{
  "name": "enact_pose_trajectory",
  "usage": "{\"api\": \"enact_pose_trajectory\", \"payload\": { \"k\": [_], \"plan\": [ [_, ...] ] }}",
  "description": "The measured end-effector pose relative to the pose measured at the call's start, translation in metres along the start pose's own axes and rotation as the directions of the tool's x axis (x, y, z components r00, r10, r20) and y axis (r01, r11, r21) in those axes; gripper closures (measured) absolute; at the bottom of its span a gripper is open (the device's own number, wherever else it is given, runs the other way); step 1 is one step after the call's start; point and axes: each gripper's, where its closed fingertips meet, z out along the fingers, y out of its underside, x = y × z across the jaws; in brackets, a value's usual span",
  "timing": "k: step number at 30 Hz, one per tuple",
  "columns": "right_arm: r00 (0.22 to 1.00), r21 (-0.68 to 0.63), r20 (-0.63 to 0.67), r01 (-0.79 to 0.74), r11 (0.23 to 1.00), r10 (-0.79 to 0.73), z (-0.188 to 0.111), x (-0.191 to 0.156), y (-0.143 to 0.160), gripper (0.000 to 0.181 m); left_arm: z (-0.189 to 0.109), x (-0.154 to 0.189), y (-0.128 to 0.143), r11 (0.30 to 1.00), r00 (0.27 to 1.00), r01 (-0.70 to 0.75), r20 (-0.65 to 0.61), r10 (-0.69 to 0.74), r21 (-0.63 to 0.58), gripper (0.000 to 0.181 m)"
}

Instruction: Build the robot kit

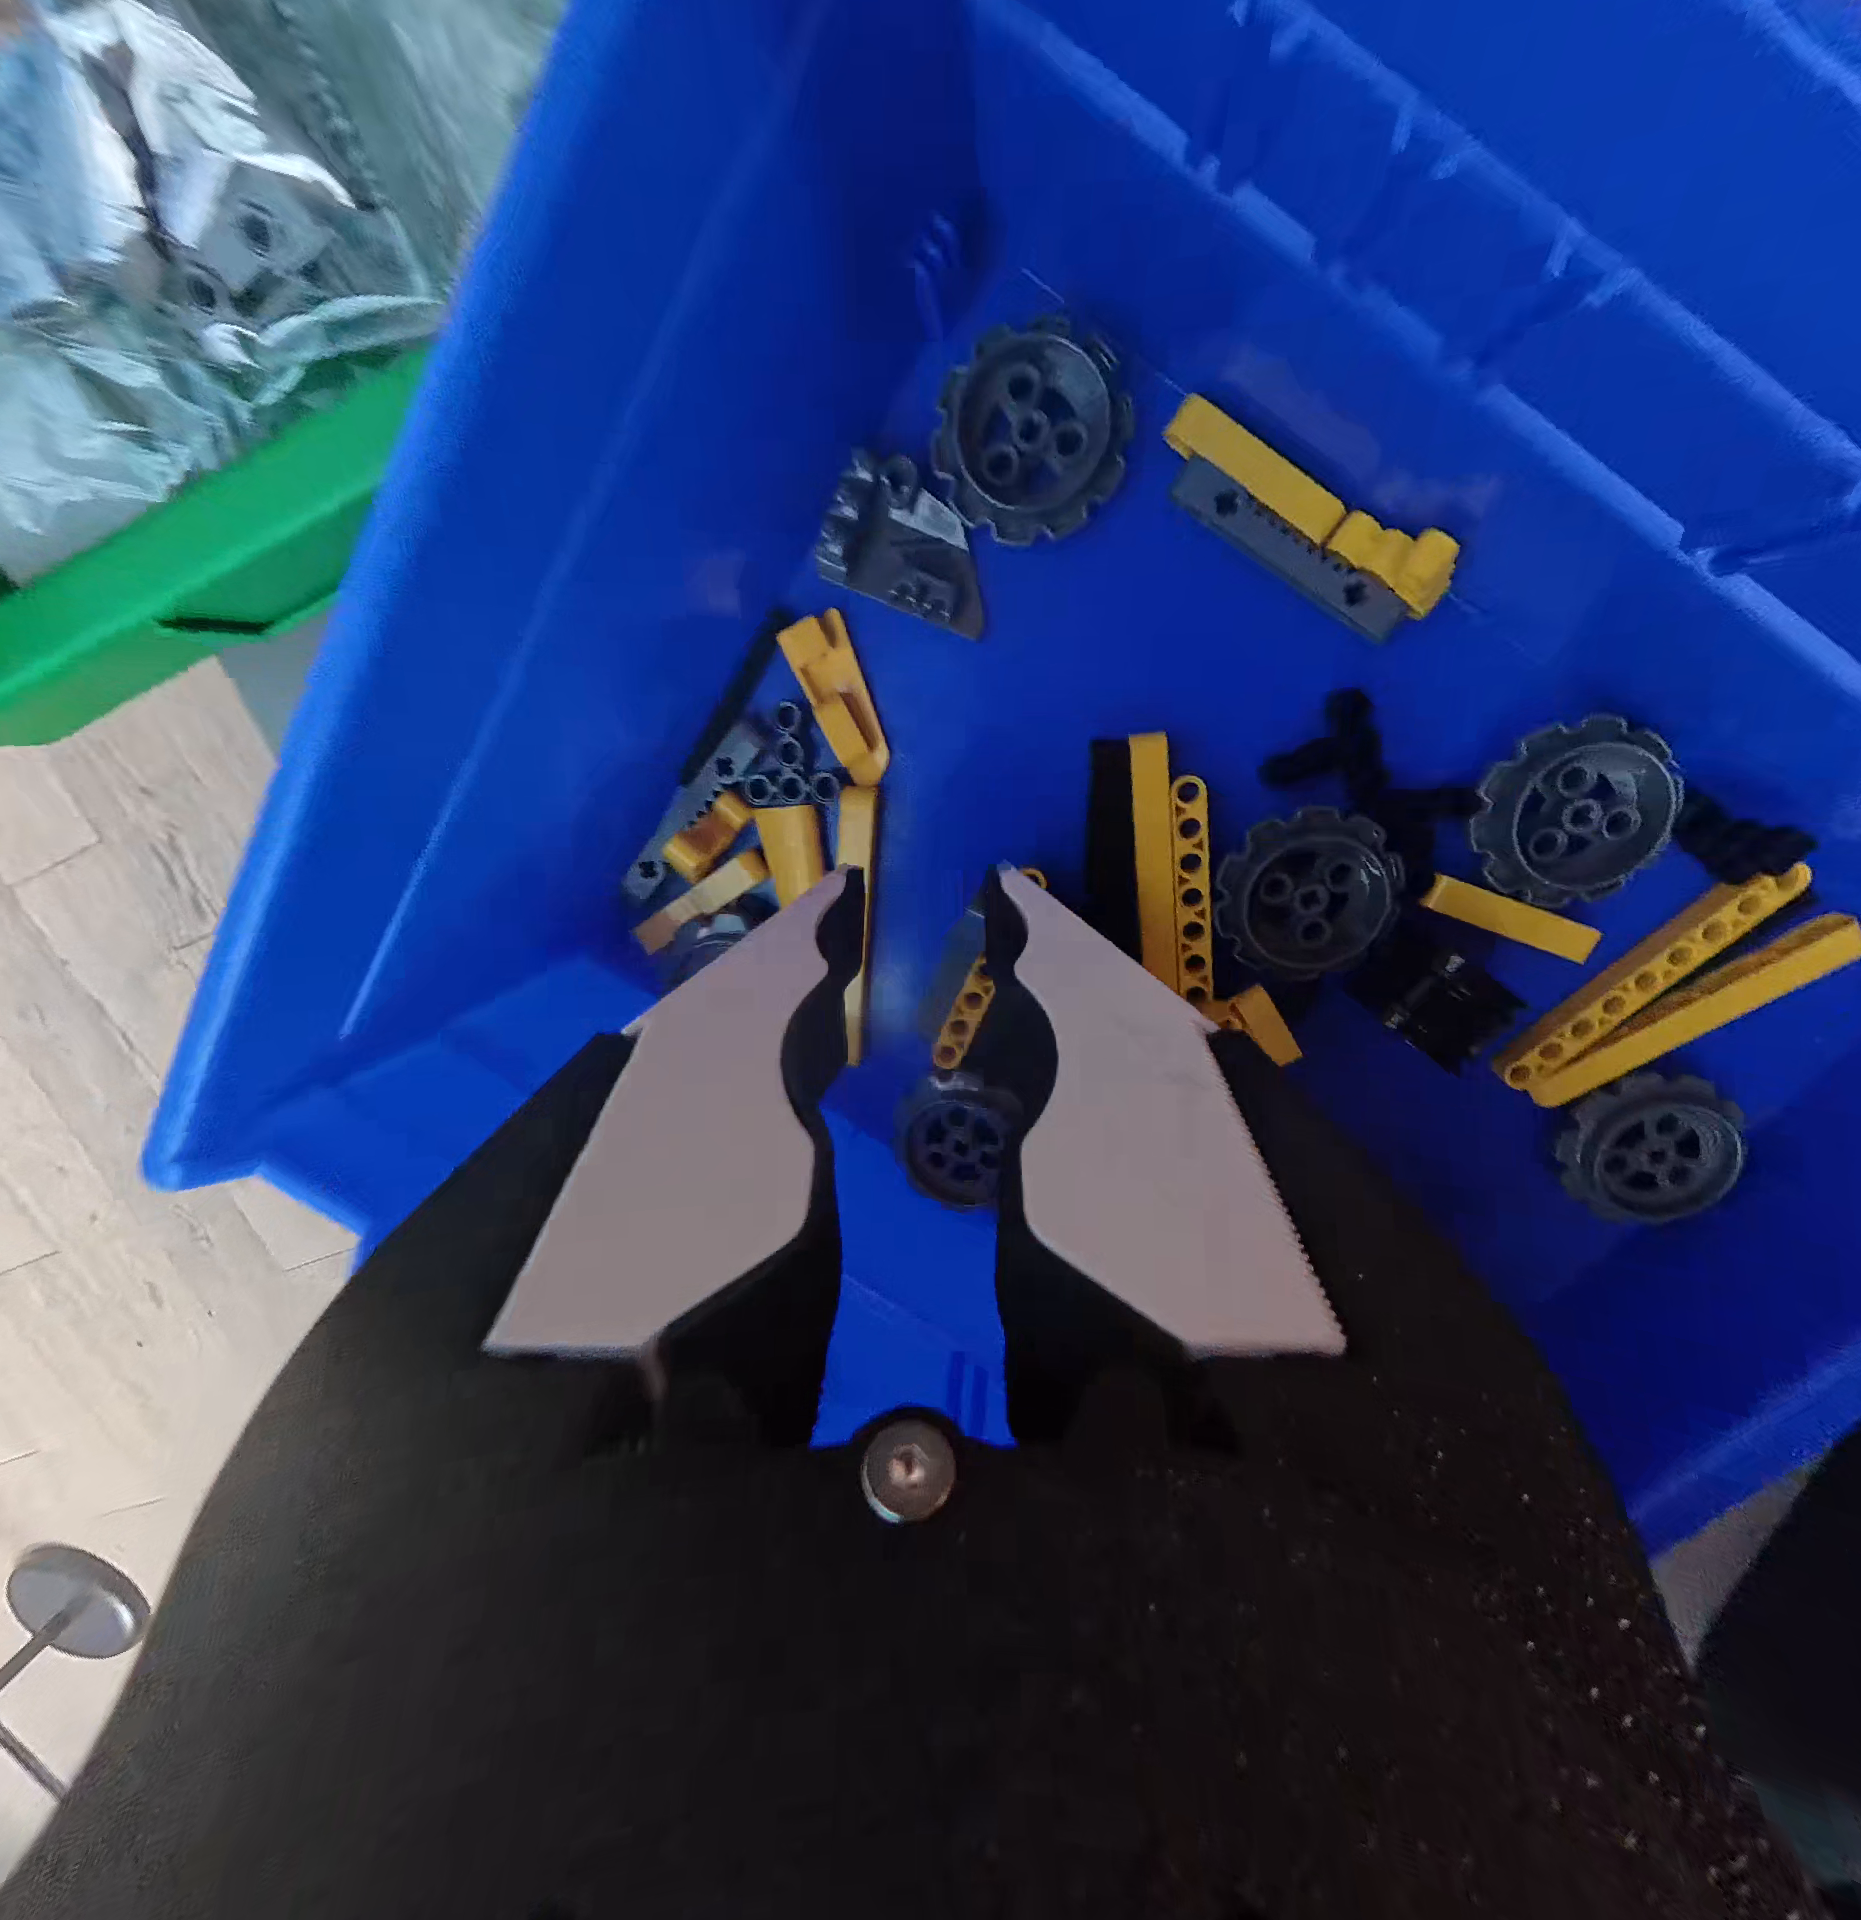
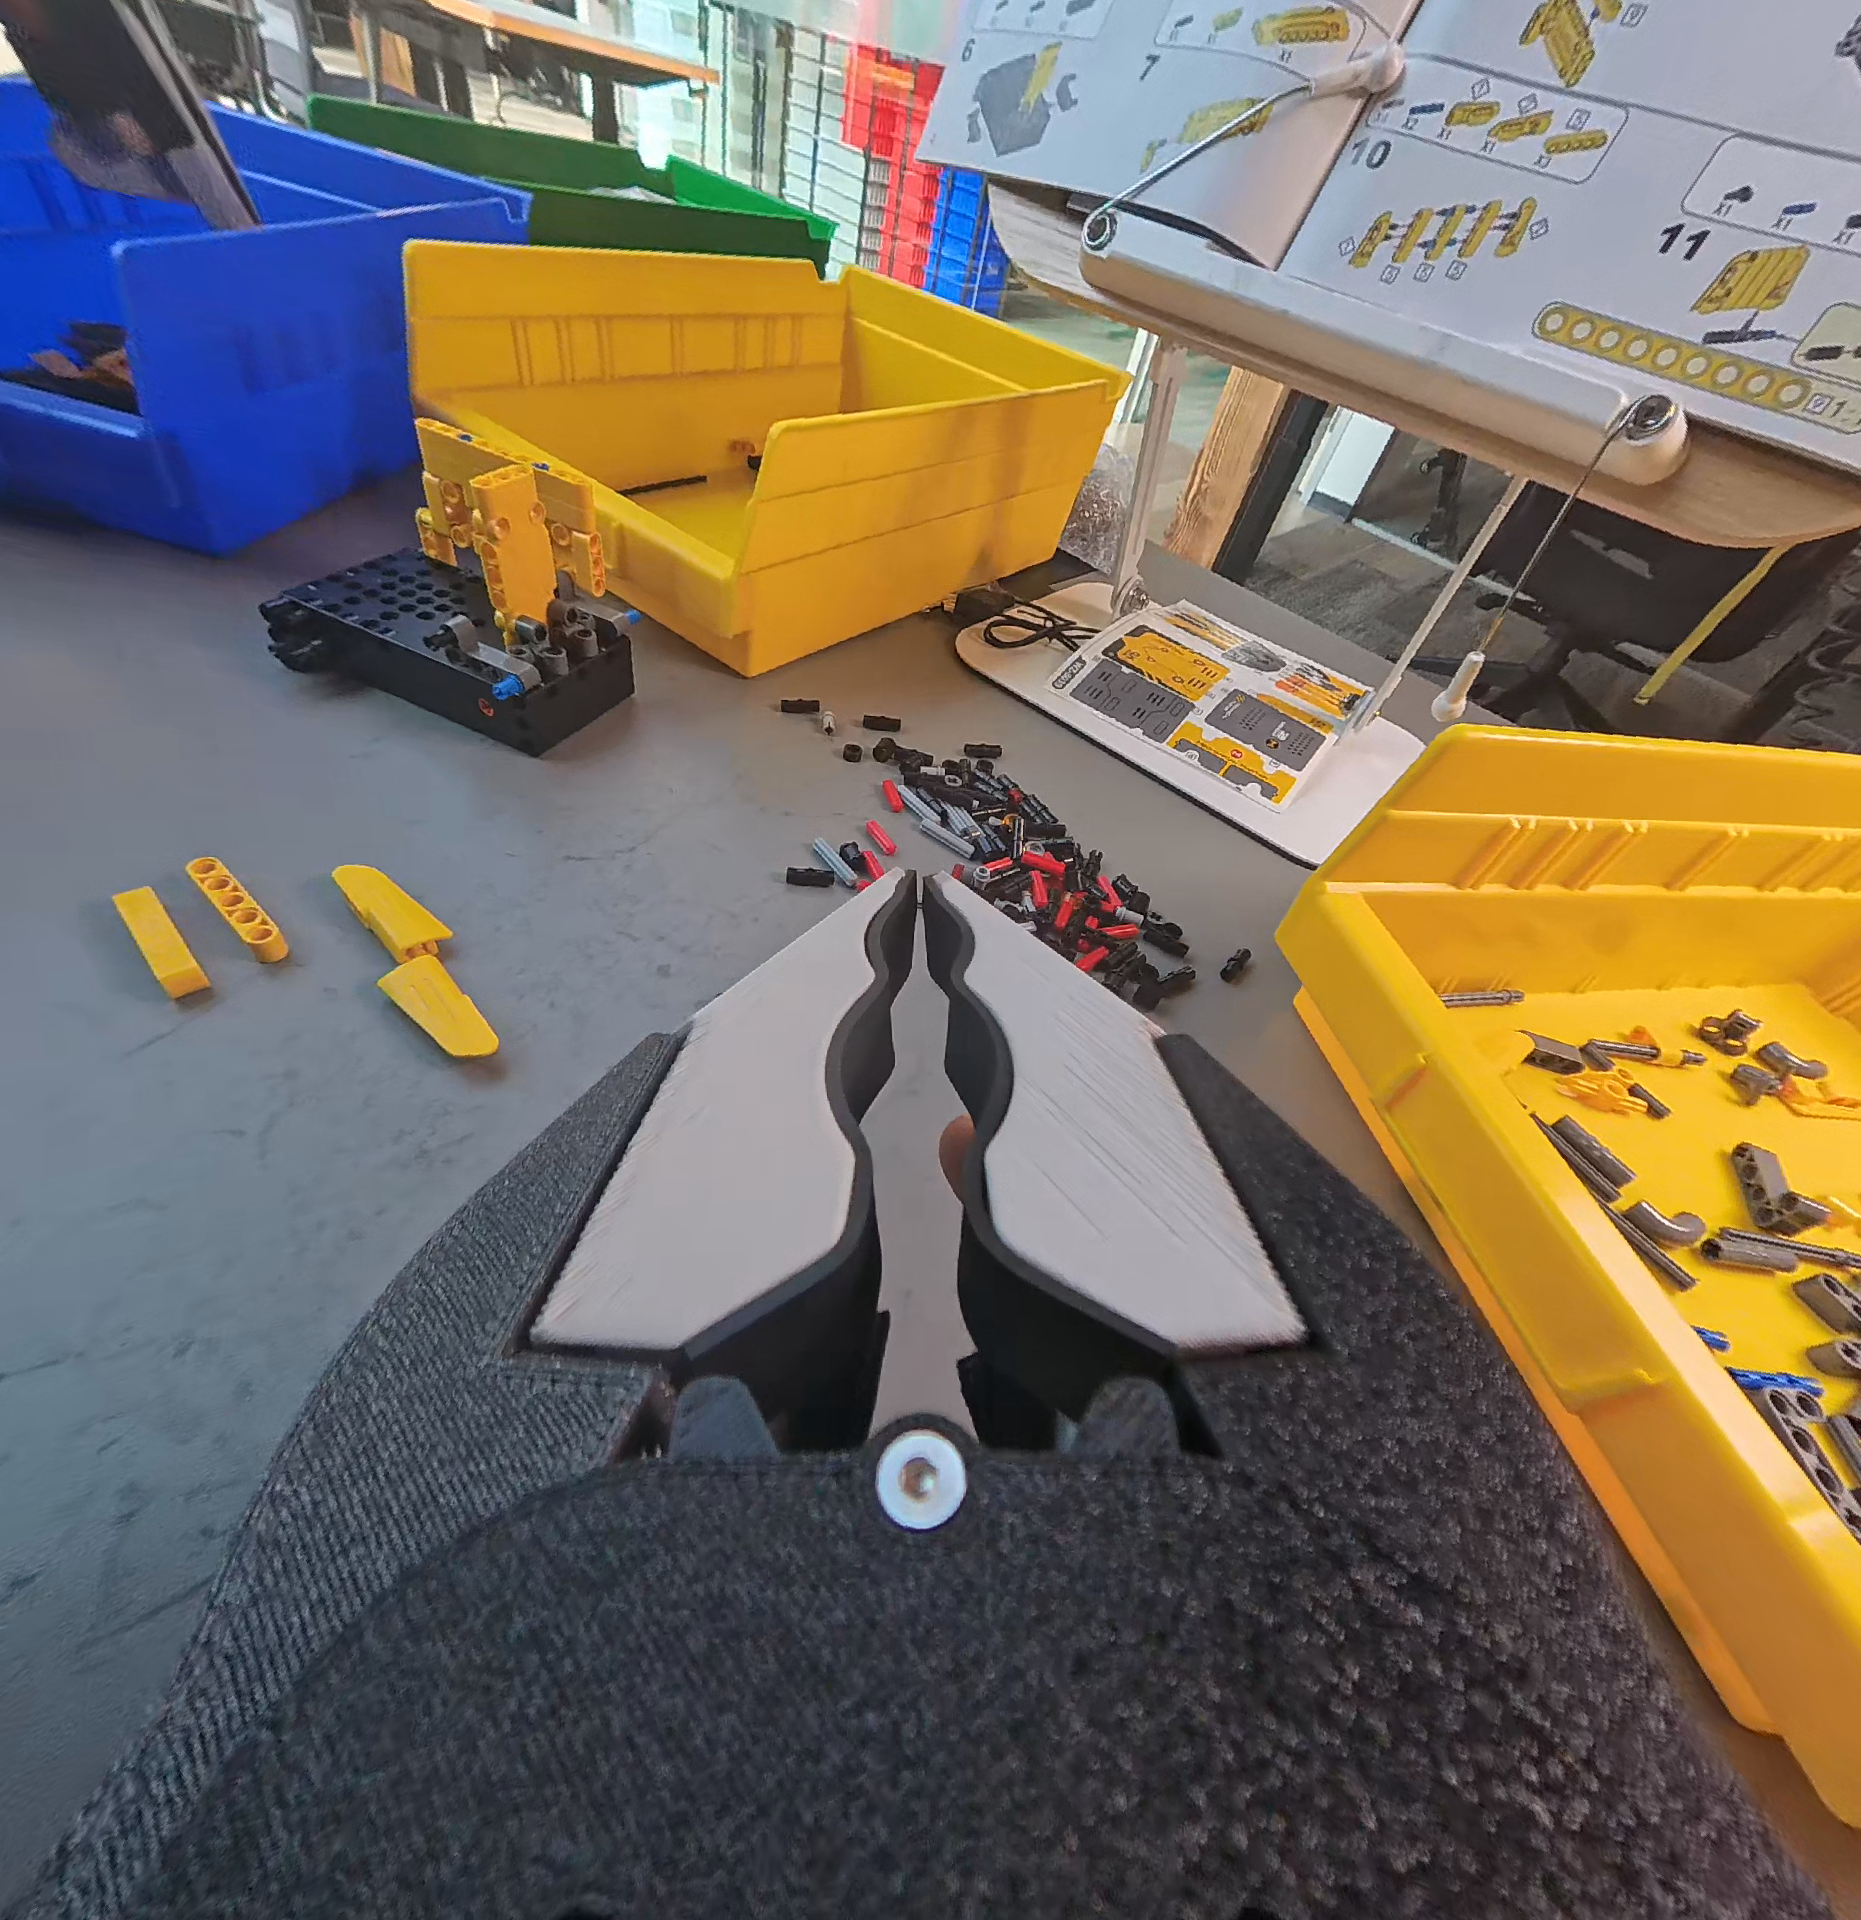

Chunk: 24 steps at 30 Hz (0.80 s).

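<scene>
My left gripper (image 1: 924,883) is open and empty, held over a blue bin (image 1: 593,540). The bin holds yellow beams (image 1: 1664,987), dark grey toothed wheels (image 1: 1032,428) and a small dark wheel (image 1: 957,1141) that lies between my fingers lower down. A yellow holed beam (image 1: 1188,883) lies just right of the tips. My right gripper (image 2: 920,883) is shut with nothing between its tips, above the grey table (image 2: 490,1091), close to a pile of small black, red and grey pins (image 2: 1019,868). Several loose yellow pieces (image 2: 302,935) lie to its left.
A black-and-yellow partly built model (image 2: 469,613) stands beside a yellow bin (image 2: 801,457). Another yellow bin (image 2: 1528,1195) with grey connectors is at right. An instruction booklet on a stand (image 2: 1528,208) is at the back right. A green bin (image 1: 178,582) with plastic bags sits left of the blue one. Spacing between my two grippers at the tips: around 55 cm.
</scene>
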Motion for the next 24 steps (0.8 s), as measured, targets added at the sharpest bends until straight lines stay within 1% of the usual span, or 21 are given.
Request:
{"api": "enact_pose_trajectory", "payload": {
  "k": [2, 4, 8, 12, 14, 15, 17, 18, 20, 24],
  "plan": [
    [1.0, -0.001, 0.0, -0.006, 1.0, 0.006, 0.0, 0.001, 0.0, 0.18, 0.005, 0.016, 0.007, 0.998, 0.995, -0.043, -0.088, 0.038, -0.051, 0.155],
    [1.0, -0.007, 0.004, -0.013, 1.0, 0.013, 0.001, 0.001, 0.002, 0.18, 0.007, 0.026, 0.01, 0.994, 0.989, -0.083, -0.128, 0.073, -0.077, 0.154],
    [1.0, -0.016, 0.012, -0.011, 1.0, 0.011, 0.003, 0.0, 0.003, 0.18, 0.014, 0.039, 0.019, 0.98, 0.975, -0.16, -0.174, 0.137, -0.122, 0.146],
    [1.0, -0.017, 0.011, -0.008, 1.0, 0.008, 0.004, -0.001, 0.004, 0.18, 0.015, 0.059, 0.018, 0.969, 0.95, -0.227, -0.242, 0.199, -0.096, 0.145],
    [1.0, -0.016, 0.009, -0.01, 1.0, 0.011, 0.003, 0.0, 0.004, 0.18, 0.013, 0.069, 0.014, 0.959, 0.935, -0.276, -0.251, 0.251, -0.068, 0.145],
    [1.0, -0.015, 0.007, -0.012, 1.0, 0.012, 0.003, 0.001, 0.004, 0.18, 0.01, 0.078, 0.012, 0.948, 0.919, -0.315, -0.262, 0.294, -0.043, 0.145],
    [1.0, -0.016, 0.006, -0.015, 1.0, 0.016, 0.003, 0.001, 0.004, 0.18, 0.001, 0.103, 0.01, 0.91, 0.866, -0.414, -0.299, 0.401, 0.023, 0.148],
    [1.0, -0.018, 0.006, -0.017, 1.0, 0.017, 0.004, 0.001, 0.004, 0.18, -0.001, 0.113, 0.011, 0.888, 0.839, -0.458, -0.312, 0.445, 0.036, 0.151],
    [1.0, -0.022, 0.008, -0.016, 1.0, 0.017, 0.005, 0.001, 0.005, 0.179, -0.001, 0.126, 0.017, 0.84, 0.792, -0.542, -0.316, 0.522, 0.031, 0.154],
    [1.0, -0.025, 0.009, -0.011, 1.0, 0.011, 0.005, 0.0, 0.006, 0.18, 0.009, 0.127, 0.025, 0.758, 0.733, -0.652, -0.271, 0.624, -0.018, 0.154]
  ]
}}
